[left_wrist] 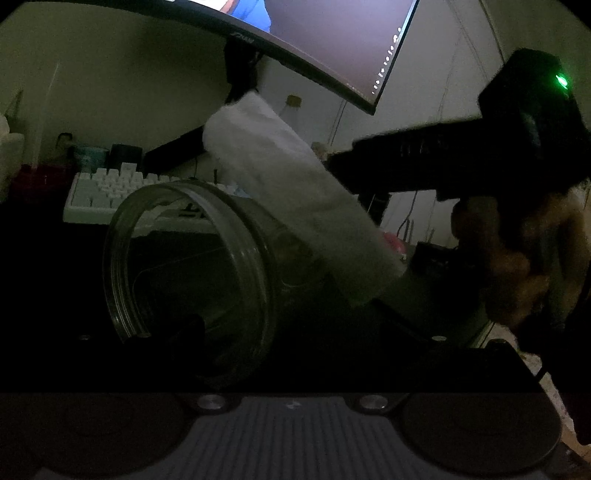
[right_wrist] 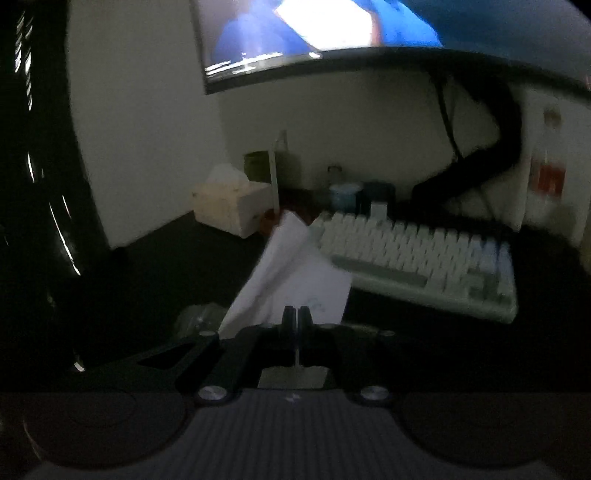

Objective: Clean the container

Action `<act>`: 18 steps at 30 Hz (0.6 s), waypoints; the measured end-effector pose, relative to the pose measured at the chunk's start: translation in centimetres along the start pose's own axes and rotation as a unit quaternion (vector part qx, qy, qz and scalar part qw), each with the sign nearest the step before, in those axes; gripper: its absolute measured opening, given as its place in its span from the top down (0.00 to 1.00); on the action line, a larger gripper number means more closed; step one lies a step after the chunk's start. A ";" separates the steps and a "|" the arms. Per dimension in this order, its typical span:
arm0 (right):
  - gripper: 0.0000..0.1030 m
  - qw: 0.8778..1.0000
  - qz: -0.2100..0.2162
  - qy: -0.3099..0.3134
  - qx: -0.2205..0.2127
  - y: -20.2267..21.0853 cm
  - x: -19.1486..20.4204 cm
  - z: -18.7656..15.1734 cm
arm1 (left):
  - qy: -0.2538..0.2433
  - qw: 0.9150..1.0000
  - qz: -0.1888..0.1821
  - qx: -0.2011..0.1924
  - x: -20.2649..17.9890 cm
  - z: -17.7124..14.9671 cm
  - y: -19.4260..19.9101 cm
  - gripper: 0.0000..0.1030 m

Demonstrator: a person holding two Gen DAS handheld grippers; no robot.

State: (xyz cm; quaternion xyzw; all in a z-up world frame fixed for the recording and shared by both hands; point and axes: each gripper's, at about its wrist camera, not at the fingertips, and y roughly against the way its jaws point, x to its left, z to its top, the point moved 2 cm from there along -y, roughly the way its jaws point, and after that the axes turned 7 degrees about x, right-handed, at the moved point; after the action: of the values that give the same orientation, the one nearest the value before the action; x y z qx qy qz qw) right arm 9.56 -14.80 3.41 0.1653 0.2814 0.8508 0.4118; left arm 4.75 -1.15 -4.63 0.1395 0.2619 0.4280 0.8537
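A clear round container (left_wrist: 192, 280) lies on its side, mouth toward the left wrist camera, held between the jaws of my left gripper (left_wrist: 291, 328). My right gripper (left_wrist: 354, 173) comes in from the right, shut on a white tissue (left_wrist: 295, 192) that drapes over the container's outer wall. In the right wrist view my right gripper (right_wrist: 296, 314) is shut on the white tissue (right_wrist: 295, 273), which sticks up ahead of the fingers. The scene is dark and blurred.
A white keyboard (right_wrist: 421, 258) lies on the dark desk (right_wrist: 166, 266), under a lit monitor (right_wrist: 332, 29). A tissue box (right_wrist: 229, 206) and cups (right_wrist: 343, 195) stand at the back by the wall. The keyboard also shows in the left wrist view (left_wrist: 107, 192).
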 end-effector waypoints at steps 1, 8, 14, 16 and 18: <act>0.96 1.000 -0.001 0.004 0.001 0.0 -0.1 0.0 | 0.002 1.000 -0.001 0.001 0.0 0.0 0.0 0.00; 0.95 0.998 -0.023 -0.054 -0.010 -0.6 -0.4 -0.4 | 0.005 1.000 -0.012 0.003 0.2 0.2 -0.2 0.00; 0.96 1.000 0.004 0.009 -0.025 0.1 2.1 -1.0 | -0.002 1.000 -0.022 0.005 -0.2 0.0 -0.4 0.00; 0.95 1.000 -0.021 -0.018 -0.013 -0.2 -0.1 -0.7 | -0.004 1.000 -0.021 0.005 -0.3 -0.1 -0.4 0.00; 0.94 0.998 -0.046 -0.043 -0.005 -0.8 -2.4 -0.5 | 0.000 1.000 -0.024 0.005 -0.1 0.0 -0.4 0.00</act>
State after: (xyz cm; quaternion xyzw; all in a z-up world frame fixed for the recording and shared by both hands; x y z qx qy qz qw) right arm 11.24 -16.50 2.37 0.1868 0.2668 0.8243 0.4631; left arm 4.91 -1.50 -4.79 0.1370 0.2674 0.4060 0.8631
